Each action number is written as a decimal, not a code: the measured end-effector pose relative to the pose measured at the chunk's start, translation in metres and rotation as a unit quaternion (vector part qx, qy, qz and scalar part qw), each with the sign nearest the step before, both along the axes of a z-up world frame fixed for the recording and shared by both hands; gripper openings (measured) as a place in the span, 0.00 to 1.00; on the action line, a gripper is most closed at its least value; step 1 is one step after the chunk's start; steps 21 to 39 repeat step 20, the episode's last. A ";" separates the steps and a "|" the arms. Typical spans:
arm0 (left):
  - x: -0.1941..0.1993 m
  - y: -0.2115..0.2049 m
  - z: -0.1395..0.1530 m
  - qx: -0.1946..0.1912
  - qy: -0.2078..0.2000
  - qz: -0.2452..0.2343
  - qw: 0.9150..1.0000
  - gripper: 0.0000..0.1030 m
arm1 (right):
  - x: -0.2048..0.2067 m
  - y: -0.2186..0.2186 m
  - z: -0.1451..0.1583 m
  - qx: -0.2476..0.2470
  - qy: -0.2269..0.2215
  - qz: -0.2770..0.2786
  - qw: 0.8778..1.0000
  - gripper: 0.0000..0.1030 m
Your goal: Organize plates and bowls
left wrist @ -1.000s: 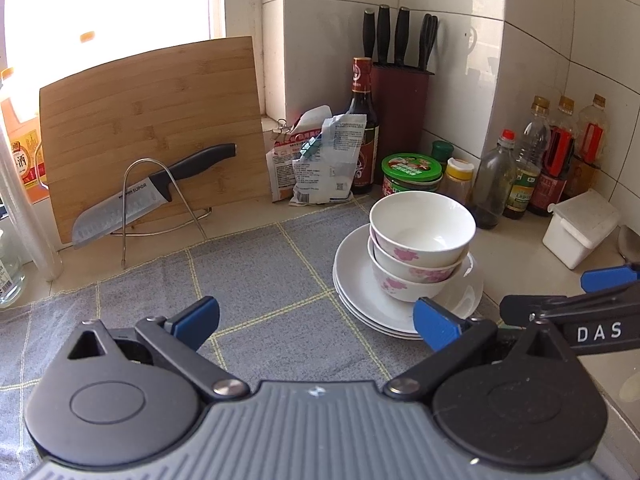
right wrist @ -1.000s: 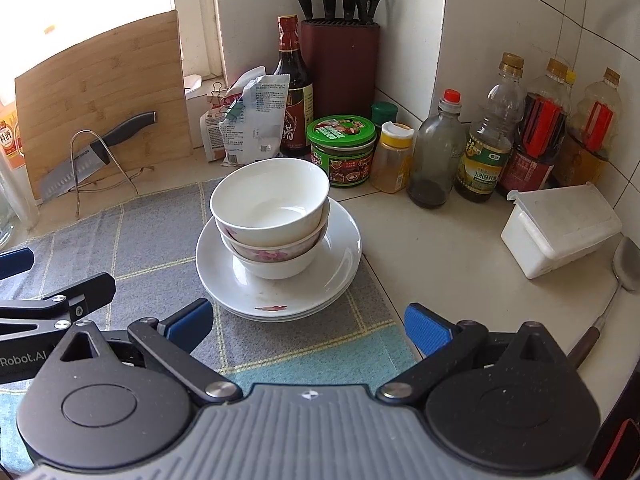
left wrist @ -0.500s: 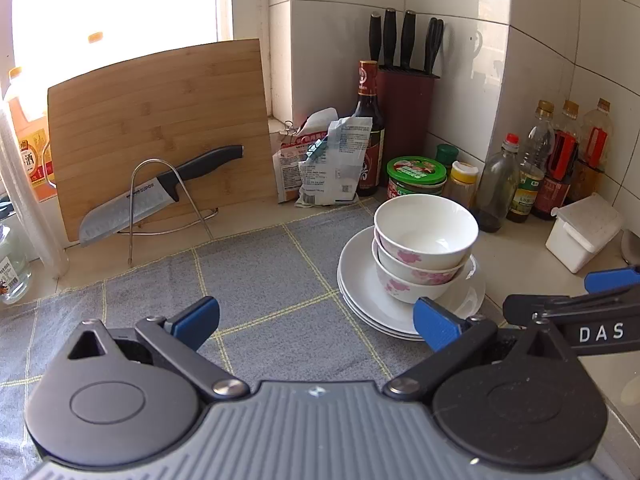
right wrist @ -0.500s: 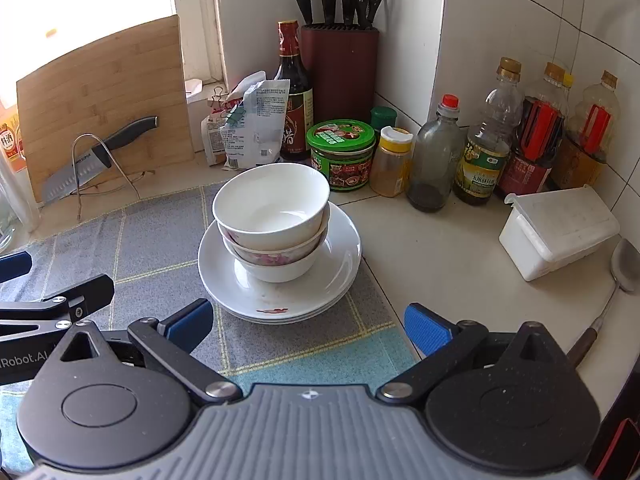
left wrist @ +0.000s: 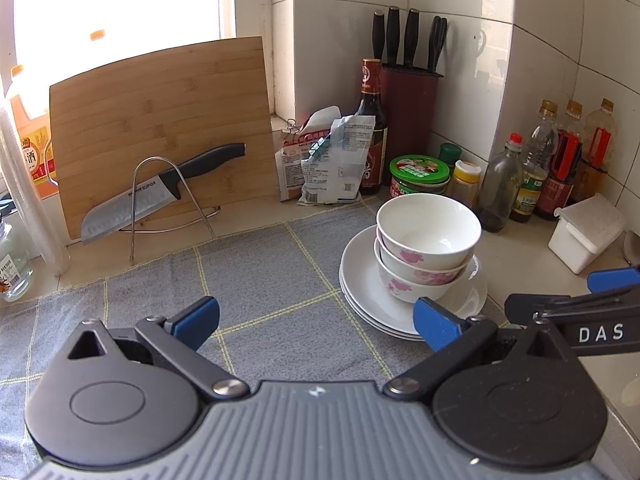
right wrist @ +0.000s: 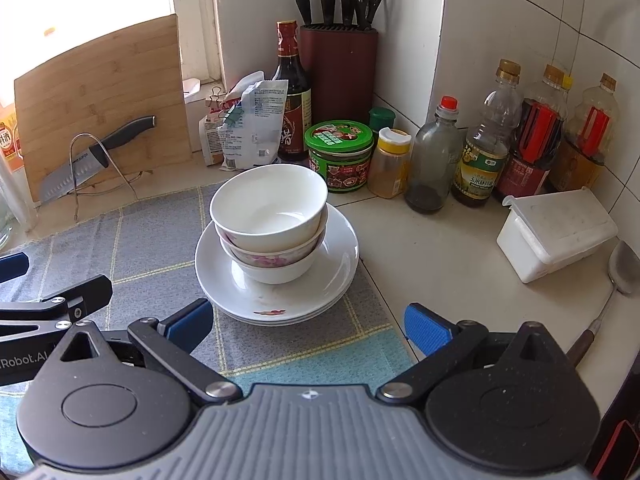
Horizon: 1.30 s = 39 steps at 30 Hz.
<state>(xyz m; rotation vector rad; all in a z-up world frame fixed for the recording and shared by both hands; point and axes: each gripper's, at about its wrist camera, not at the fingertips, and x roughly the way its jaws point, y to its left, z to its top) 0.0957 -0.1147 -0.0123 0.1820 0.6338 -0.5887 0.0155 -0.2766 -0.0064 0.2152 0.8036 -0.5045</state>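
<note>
A: Where's the crockery?
B: Two nested floral bowls (right wrist: 269,216) sit on a stack of white plates (right wrist: 340,256), on the grey checked cloth (left wrist: 260,280), close to the cloth's right edge by the counter (right wrist: 440,256).
A: Grippers?
B: Left gripper (left wrist: 316,316) spread wide, empty, hovering over cloth; plates just beside its right fingertip. Right gripper (right wrist: 308,320) also released, nothing btwn fingers, stack straight ahead.
A: Background?
B: Knife block (right wrist: 339,68) in corner, cutting board (left wrist: 160,128) leaning at window.
</note>
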 end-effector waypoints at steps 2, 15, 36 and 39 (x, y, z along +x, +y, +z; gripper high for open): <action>0.000 0.000 0.000 0.000 0.000 0.000 1.000 0.99 | 0.000 0.000 0.000 0.000 0.001 0.000 1.000 1.00; 0.001 0.000 0.000 0.000 0.000 0.001 1.000 0.99 | 0.001 -0.001 0.002 -0.005 0.002 0.002 1.000 1.00; 0.003 -0.001 0.001 -0.001 0.003 0.000 1.000 0.99 | 0.001 -0.002 0.003 -0.007 0.002 0.001 1.000 1.00; 0.003 -0.001 0.001 -0.001 0.003 0.000 1.000 0.99 | 0.001 -0.002 0.003 -0.007 0.002 0.001 1.000 1.00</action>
